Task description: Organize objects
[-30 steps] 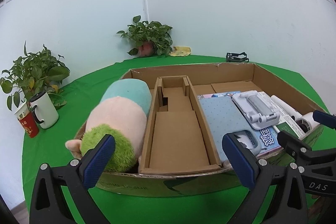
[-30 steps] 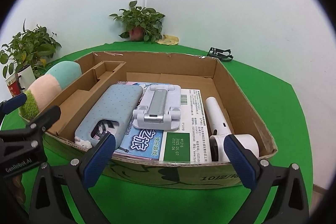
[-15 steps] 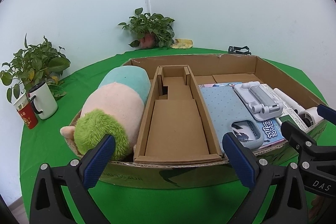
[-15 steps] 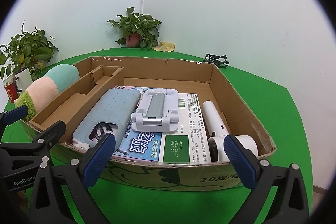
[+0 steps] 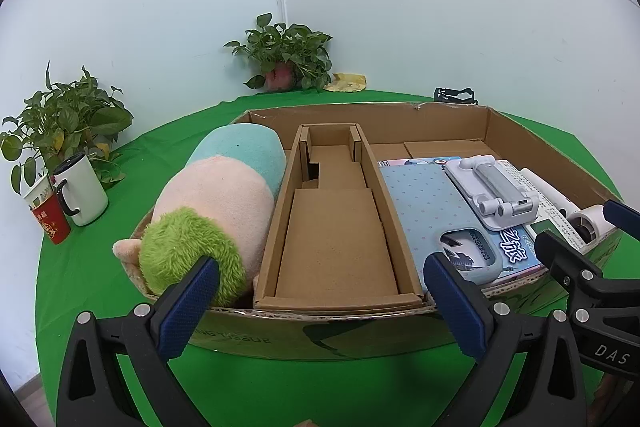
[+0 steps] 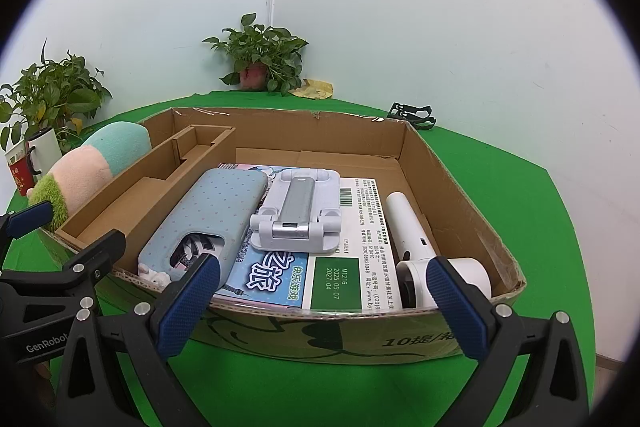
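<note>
A shallow cardboard box (image 5: 508, 135) (image 6: 424, 155) sits on a green table. In it lie a plush toy (image 5: 216, 203) (image 6: 92, 167) at the left, a cardboard insert (image 5: 336, 227) (image 6: 160, 179), a blue dotted phone case (image 5: 424, 199) (image 6: 216, 219), a white folding stand (image 5: 492, 195) (image 6: 300, 215), a printed flat box (image 6: 352, 267) and a white handheld device (image 6: 416, 251) (image 5: 576, 215). My left gripper (image 5: 320, 303) is open and empty in front of the box's near wall. My right gripper (image 6: 324, 299) is open and empty at the near wall too.
Two potted plants (image 5: 288, 59) (image 5: 60, 123) stand at the table's back and left. A white mug (image 5: 80, 191) and a red cup (image 5: 52, 223) stand at the left. A black clip (image 5: 456, 95) and a yellow paper (image 5: 348, 83) lie behind the box.
Both grippers have risen slightly, so the views look further down into the box. Nothing in the box has moved.
</note>
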`<state>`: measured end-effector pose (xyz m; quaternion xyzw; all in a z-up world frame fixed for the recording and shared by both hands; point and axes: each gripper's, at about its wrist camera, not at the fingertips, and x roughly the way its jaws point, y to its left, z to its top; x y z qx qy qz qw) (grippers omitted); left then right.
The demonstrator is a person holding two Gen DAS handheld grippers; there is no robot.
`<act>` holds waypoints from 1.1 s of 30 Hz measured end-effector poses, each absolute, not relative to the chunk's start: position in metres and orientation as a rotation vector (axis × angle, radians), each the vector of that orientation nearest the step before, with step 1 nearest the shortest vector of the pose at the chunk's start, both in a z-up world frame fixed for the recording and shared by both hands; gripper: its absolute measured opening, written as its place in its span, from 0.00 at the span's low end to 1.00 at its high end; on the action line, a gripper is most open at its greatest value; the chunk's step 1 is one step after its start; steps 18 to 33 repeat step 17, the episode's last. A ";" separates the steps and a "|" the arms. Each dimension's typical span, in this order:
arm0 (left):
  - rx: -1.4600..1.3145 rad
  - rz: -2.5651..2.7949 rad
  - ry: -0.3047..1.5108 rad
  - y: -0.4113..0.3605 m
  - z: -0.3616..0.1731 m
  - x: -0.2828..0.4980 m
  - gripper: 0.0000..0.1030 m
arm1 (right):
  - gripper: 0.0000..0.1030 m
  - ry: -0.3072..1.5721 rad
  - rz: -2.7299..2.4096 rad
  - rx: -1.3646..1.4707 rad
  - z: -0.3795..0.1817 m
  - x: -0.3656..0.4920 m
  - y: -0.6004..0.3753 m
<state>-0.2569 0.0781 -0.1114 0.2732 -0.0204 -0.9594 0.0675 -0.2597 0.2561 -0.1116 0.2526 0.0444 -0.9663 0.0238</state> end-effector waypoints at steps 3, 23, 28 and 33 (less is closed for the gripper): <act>0.824 -2.891 -0.060 0.078 -0.112 -0.257 1.00 | 0.99 0.140 -2.991 0.782 -0.112 -0.260 0.256; 0.831 -2.892 -0.045 0.077 -0.113 -0.260 1.00 | 0.99 0.141 -2.989 0.781 -0.112 -0.260 0.257; 0.831 -2.892 -0.045 0.077 -0.113 -0.260 1.00 | 0.99 0.141 -2.989 0.781 -0.112 -0.260 0.257; 0.831 -2.892 -0.045 0.077 -0.113 -0.260 1.00 | 0.99 0.141 -2.989 0.781 -0.112 -0.260 0.257</act>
